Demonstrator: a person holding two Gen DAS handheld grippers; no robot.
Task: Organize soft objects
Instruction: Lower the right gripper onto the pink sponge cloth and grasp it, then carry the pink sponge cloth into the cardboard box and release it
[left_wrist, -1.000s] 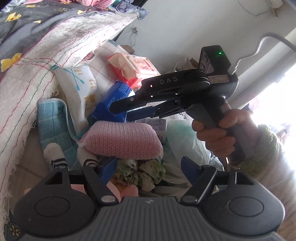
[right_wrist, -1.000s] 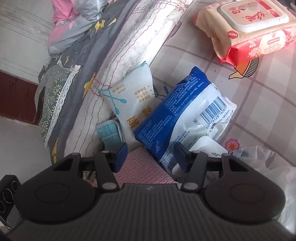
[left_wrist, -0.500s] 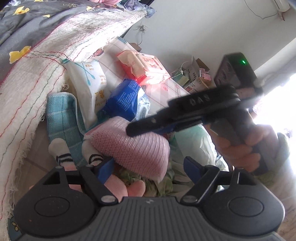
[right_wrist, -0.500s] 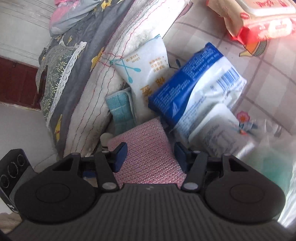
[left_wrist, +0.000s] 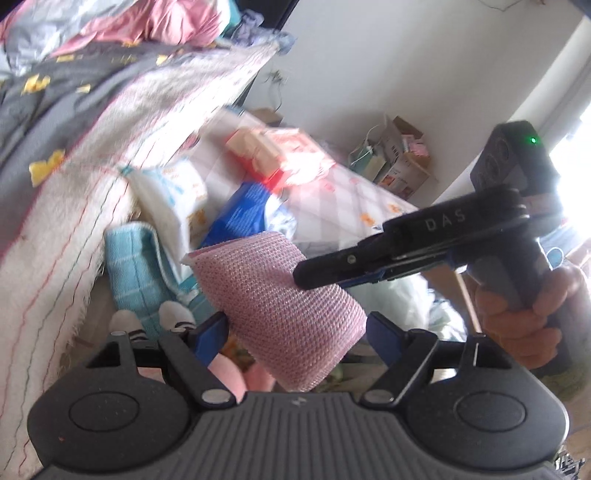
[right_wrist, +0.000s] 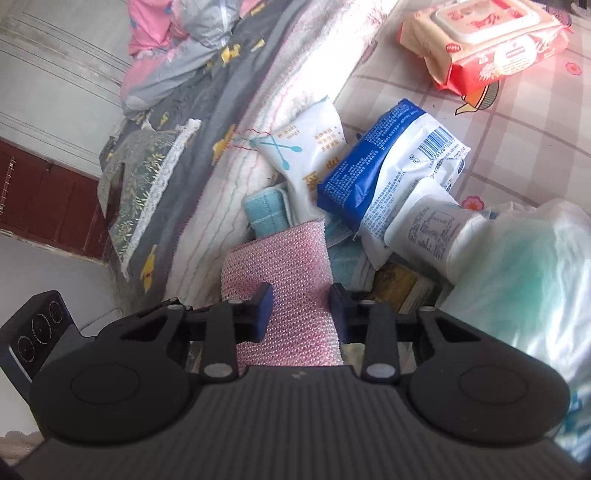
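A pink mesh sponge (left_wrist: 280, 302) (right_wrist: 280, 266) hangs tilted above the pile of soft goods. My right gripper (right_wrist: 300, 310) (left_wrist: 306, 275) has its jaws closing on the sponge, and both pads press into its sides. A person's hand (left_wrist: 517, 314) holds that gripper's handle. My left gripper (left_wrist: 295, 332) is open just under the sponge, with the sponge's lower end showing between its blue fingertips (left_wrist: 207, 332), apart from them.
Below lie a teal towel (right_wrist: 266, 210), a blue-and-white packet (right_wrist: 369, 173), a white cotton-swab bag (right_wrist: 306, 155), a white roll (right_wrist: 432, 229), socks (left_wrist: 177, 314) and a pink plush (left_wrist: 229, 376). A red wet-wipes pack (right_wrist: 487, 48) sits farther off. Bedding (right_wrist: 207, 122) rises at the left, a plastic bag (right_wrist: 517, 277) at the right.
My right gripper came back from the blue packet over the sponge, shut on it and lifted it off the pile. The left gripper rose slightly and stayed open.
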